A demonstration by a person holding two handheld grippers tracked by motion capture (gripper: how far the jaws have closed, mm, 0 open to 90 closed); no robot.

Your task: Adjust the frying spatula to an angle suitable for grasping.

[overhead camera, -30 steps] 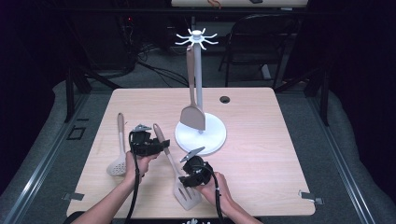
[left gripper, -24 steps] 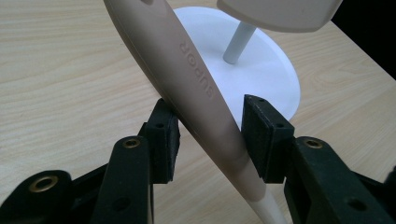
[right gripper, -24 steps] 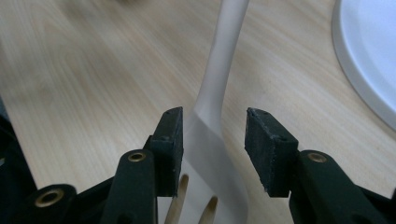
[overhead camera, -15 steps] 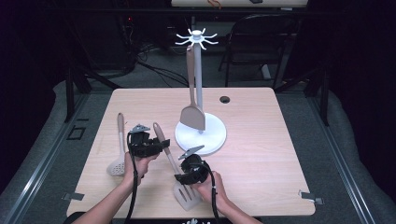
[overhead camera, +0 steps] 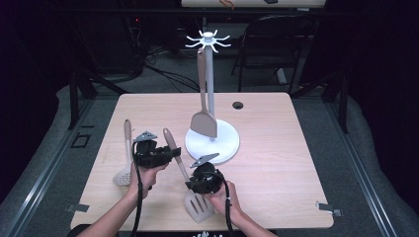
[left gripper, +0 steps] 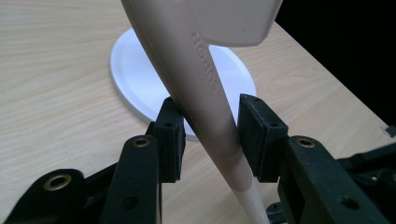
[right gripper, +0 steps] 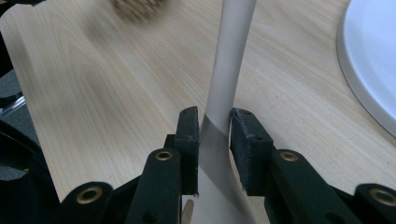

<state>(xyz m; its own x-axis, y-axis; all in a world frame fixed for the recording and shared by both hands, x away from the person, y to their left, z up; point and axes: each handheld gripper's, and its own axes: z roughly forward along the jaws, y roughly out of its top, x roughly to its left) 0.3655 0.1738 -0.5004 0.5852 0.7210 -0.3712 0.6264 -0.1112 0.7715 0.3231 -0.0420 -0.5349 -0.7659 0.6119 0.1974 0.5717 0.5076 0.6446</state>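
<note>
The worktop [overhead camera: 276, 148] lay wide and pale under the high view. Toward its back stood the white rack [overhead camera: 211, 140], round base down, with a plain spatula [overhead camera: 203, 118] hanging off its hooked top. Near the left edge a slotted spoon [overhead camera: 124, 163] lay flat, untouched.

Then my piece: the slotted spatula [overhead camera: 190, 190] sat at the front middle of the worktop, blade toward me, handle slanting away up-left. I had both tools on it at once.

My left gripper [overhead camera: 168, 154] took the handle at its far end; in the left gripper view its fingers [left gripper: 170, 137] had just been closing in on the thick tan shaft [left gripper: 205, 107], the left pad touching, though I couldn't tell if the right pad pressed.

My right gripper [overhead camera: 195, 175] sat lower, near the blade; its fingers [right gripper: 189, 140] had just been closing too, and pinched the narrow neck [right gripper: 219, 130] from both sides.
</note>
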